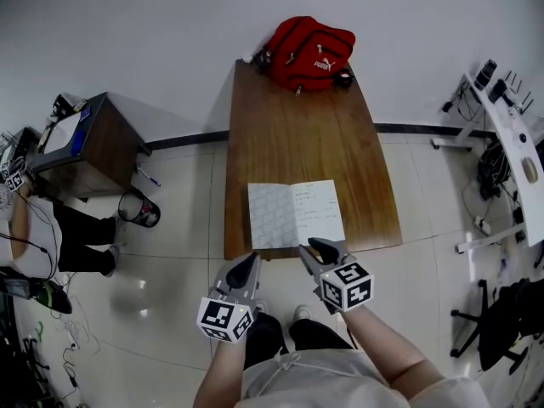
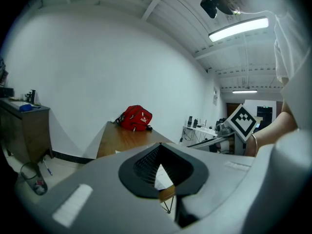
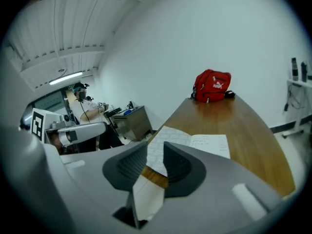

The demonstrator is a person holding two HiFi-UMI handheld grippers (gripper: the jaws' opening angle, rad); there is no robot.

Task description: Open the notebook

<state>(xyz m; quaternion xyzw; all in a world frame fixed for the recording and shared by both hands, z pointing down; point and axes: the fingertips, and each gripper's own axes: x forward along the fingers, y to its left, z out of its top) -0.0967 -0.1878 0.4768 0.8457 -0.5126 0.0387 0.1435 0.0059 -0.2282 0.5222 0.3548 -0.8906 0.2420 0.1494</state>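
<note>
The notebook lies open and flat at the near edge of the brown table, with a patterned left page and a written right page. Both grippers hang off the table's near edge, just short of the notebook and clear of it. My left gripper sits by the notebook's near left corner with its fingertips together and nothing in them. My right gripper is near the middle of the notebook's front edge, jaws a little apart and empty. In the right gripper view the notebook shows beyond the narrow gap of that gripper.
A red bag rests at the table's far end by the wall. A brown cabinet, a seated person and a bin are on the left. A white desk and a chair stand on the right.
</note>
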